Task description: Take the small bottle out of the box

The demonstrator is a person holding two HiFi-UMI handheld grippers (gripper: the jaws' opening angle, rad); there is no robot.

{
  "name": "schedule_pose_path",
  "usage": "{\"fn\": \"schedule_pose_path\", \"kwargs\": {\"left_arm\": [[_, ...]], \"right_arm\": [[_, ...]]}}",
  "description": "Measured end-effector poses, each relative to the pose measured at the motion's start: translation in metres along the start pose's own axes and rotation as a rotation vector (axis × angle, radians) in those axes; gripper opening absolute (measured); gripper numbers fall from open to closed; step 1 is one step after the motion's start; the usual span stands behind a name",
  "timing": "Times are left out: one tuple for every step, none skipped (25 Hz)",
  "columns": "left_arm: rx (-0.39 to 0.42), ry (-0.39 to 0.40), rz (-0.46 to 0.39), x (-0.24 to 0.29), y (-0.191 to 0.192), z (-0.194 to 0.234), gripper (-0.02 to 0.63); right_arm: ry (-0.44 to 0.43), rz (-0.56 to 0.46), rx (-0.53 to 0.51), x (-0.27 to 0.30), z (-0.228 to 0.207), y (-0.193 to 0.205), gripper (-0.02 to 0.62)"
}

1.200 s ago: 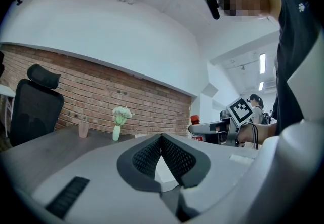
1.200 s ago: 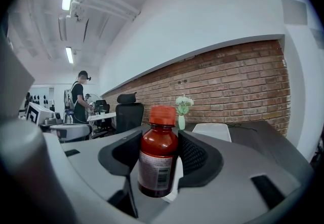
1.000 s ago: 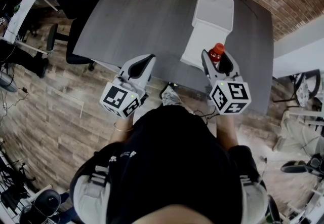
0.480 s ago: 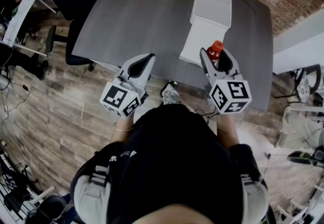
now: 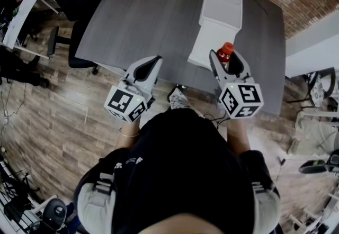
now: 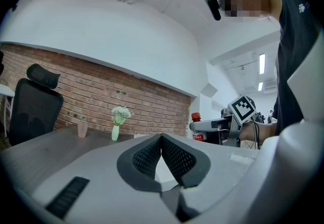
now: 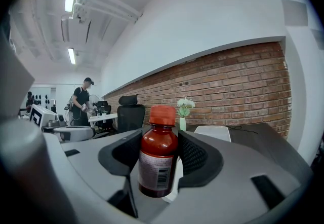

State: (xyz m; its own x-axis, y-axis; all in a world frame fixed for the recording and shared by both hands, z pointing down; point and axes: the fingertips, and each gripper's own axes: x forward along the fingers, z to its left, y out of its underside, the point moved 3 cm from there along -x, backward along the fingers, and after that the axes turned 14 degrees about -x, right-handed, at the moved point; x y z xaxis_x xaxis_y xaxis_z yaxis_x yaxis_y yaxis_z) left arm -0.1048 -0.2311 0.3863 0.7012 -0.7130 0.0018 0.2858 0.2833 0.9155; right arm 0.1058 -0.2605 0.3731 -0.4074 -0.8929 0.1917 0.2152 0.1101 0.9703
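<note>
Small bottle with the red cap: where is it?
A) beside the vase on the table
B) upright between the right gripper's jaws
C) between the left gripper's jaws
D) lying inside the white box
B: the right gripper view shows the small bottle upright, clamped in the right gripper.

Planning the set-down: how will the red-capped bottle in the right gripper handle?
The bottle looks rigid, so a firm grip probably won't crush it. Its smooth round body may slip or roll. Tall and narrow, it could tip.
</note>
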Motion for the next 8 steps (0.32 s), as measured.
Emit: {"fn": "schedule_pose_path", "kwargs": {"left_arm": [[0.000,0.000,0.000,0.0001,0.0000,0.0001,0.003],[-0.001,0.001,0.000,0.0002,0.0000,0.0002,0.003],[-0.001,0.001,0.000,0.0005,0.0002,0.0001,0.003],[-0.001,0.001,0.000,0.0010,0.0003,-0.0001,0.003],[-0.001,0.002,0.000,0.0017,0.0004,-0.0003,0.003],[-0.002,0.002,0.000,0.0024,0.0004,-0.0006,0.003],[-0.002,0.002,-0.001,0.0031,0.0004,-0.0009,0.003],[-0.002,0.003,-0.001,0.0037,0.0003,-0.0012,0.003]], "right_arm": [[0.001,0.000,-0.001,-0.0001,0.0000,0.0000,0.222],[0.001,0.001,-0.001,-0.0002,-0.0001,0.0001,0.222],[0.002,0.001,-0.001,-0.0003,-0.0005,0.0005,0.222],[0.003,0.001,-0.002,-0.0003,-0.0011,0.0009,0.222],[0.004,0.002,-0.002,-0.0004,-0.0020,0.0012,0.222],[0.005,0.003,-0.002,-0.0005,-0.0028,0.0015,0.222],[0.005,0.003,-0.002,-0.0005,-0.0037,0.0016,0.222],[0.006,0.004,-0.002,-0.0006,-0.0045,0.0018,0.222]]}}
